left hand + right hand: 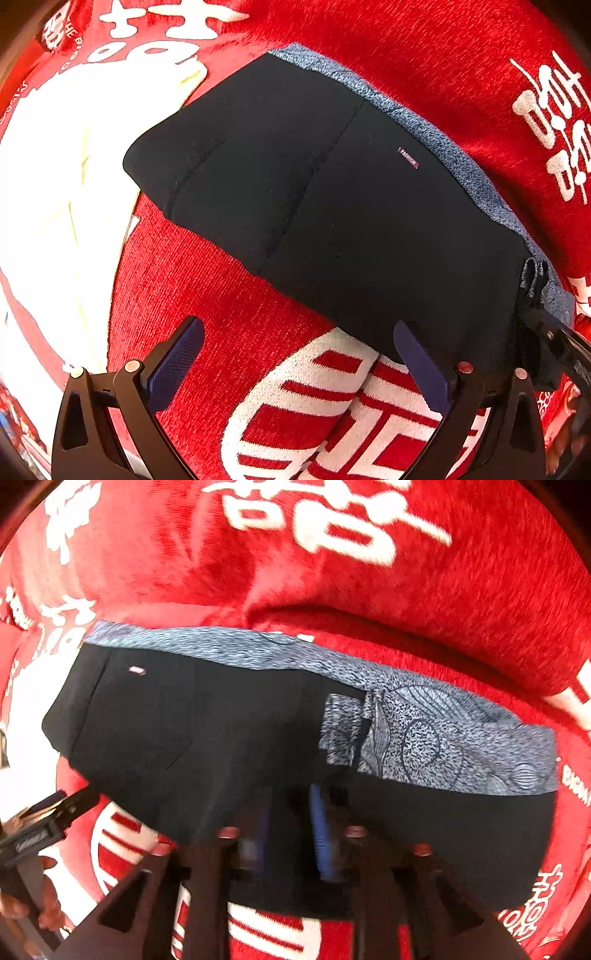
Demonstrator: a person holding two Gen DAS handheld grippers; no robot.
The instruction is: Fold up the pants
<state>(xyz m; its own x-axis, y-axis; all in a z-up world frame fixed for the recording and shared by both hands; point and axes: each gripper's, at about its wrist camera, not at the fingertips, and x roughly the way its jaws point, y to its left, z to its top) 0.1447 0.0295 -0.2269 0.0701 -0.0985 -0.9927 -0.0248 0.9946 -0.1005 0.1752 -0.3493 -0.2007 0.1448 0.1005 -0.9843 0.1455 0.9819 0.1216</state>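
The black pants [332, 192] lie folded into a compact block on the red cloth, with a blue-grey patterned lining [424, 122] along the far edge. My left gripper [299, 343] is open and empty, just short of the pants' near edge. In the right wrist view the pants [221, 731] fill the middle, and the patterned lining [424, 731] shows at the right. My right gripper [291, 812] sits over the near edge of the pants with its blue pads [319, 823] narrowly apart; the view is blurred. The left gripper also shows at the left of the right wrist view [55, 805].
A red blanket [192, 273] with large white characters covers the whole surface; it bulges in a fold behind the pants [369, 602]. A white patch [44, 177] lies to the left. The person's fingers [48, 886] show at the lower left.
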